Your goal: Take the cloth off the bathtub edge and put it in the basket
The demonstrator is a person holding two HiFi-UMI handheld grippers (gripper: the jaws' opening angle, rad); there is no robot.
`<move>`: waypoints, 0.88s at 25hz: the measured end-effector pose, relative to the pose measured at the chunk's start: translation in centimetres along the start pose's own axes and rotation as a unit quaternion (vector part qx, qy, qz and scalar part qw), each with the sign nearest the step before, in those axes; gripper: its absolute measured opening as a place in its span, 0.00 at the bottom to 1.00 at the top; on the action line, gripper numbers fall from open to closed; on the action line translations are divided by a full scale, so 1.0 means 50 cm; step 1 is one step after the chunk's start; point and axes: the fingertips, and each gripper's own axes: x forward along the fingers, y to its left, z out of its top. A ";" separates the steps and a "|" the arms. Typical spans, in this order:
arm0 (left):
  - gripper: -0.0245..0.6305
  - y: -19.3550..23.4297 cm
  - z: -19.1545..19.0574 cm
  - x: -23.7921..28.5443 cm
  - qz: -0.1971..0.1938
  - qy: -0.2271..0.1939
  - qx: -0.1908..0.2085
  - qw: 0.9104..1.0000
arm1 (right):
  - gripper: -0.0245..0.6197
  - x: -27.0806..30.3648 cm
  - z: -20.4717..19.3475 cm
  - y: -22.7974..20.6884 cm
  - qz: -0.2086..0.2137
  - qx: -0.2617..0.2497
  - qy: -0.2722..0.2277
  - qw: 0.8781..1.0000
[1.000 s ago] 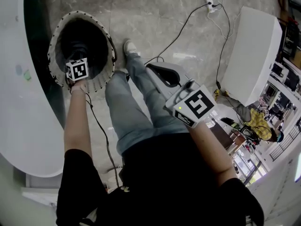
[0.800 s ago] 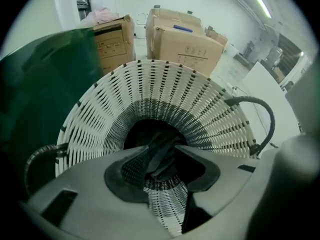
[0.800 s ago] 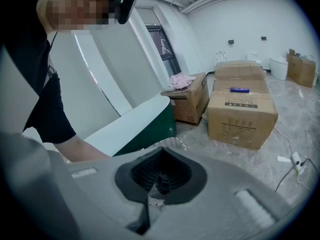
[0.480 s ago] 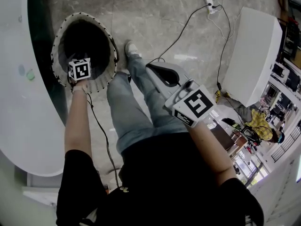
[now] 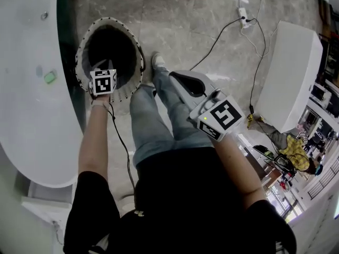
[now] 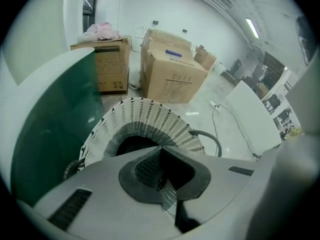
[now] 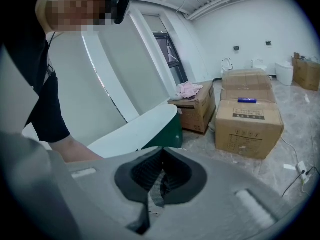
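The woven white basket (image 5: 110, 97) stands on the floor beside the white bathtub (image 5: 32, 89). Its inside is dark, and I cannot make out a cloth in it. My left gripper (image 5: 103, 78) hangs over the basket's near rim, pointing steeply down. In the left gripper view the left gripper (image 6: 162, 176) is above the basket (image 6: 145, 121); its jaws have just closed and hold nothing. My right gripper (image 5: 179, 78) is held over the person's leg, away from the basket. In the right gripper view the right gripper (image 7: 161, 176) is shut and empty.
Cardboard boxes (image 6: 170, 69) stand beyond the basket, one with a pink cloth (image 6: 102, 30) on top. Cables (image 5: 222, 30) and a power strip (image 5: 243, 14) lie on the floor. A white block (image 5: 288, 73) is at the right. A small green item (image 5: 49, 77) lies on the tub rim.
The left gripper has come up a little over the basket's near rim. The right gripper has risen slightly. The whole view has shifted, so basket and tub sit further right.
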 end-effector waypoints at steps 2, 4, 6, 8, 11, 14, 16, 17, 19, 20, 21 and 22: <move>0.06 -0.021 0.011 -0.039 -0.010 -0.010 0.007 1.000 | 0.03 -0.010 0.015 0.018 0.004 -0.002 -0.003 1.000; 0.06 -0.040 0.027 -0.086 -0.019 -0.021 0.009 1.000 | 0.03 -0.018 0.032 0.034 0.010 -0.005 -0.010 1.000; 0.06 -0.054 0.047 -0.134 -0.023 -0.033 0.006 0.999 | 0.03 -0.025 0.050 0.046 0.016 -0.008 -0.018 1.000; 0.06 -0.071 0.069 -0.181 -0.030 -0.044 -0.004 0.999 | 0.03 -0.035 0.068 0.056 0.021 -0.011 -0.024 0.999; 0.06 -0.099 0.107 -0.254 -0.043 -0.066 -0.018 0.997 | 0.03 -0.047 0.096 0.071 0.030 -0.015 -0.029 0.999; 0.06 -0.127 0.141 -0.331 -0.047 -0.088 -0.026 0.995 | 0.03 -0.062 0.121 0.086 0.037 -0.019 -0.032 0.999; 0.06 -0.138 0.167 -0.379 -0.040 -0.106 -0.029 0.993 | 0.03 -0.070 0.142 0.090 0.041 -0.023 -0.038 0.998; 0.06 -0.142 0.180 -0.404 -0.035 -0.116 -0.031 0.992 | 0.03 -0.074 0.153 0.092 0.044 -0.026 -0.042 0.998; 0.06 -0.152 0.198 -0.455 -0.028 -0.135 -0.034 0.990 | 0.03 -0.083 0.172 0.102 0.049 -0.031 -0.052 0.997; 0.06 -0.159 0.205 -0.481 -0.025 -0.144 -0.033 0.989 | 0.03 -0.090 0.180 0.108 0.051 -0.034 -0.057 0.996; 0.06 -0.167 0.213 -0.506 -0.023 -0.152 -0.032 0.988 | 0.03 -0.096 0.188 0.114 0.054 -0.037 -0.061 0.996; 0.06 -0.175 0.223 -0.531 -0.021 -0.161 -0.030 0.986 | 0.03 -0.103 0.197 0.118 0.057 -0.040 -0.064 0.995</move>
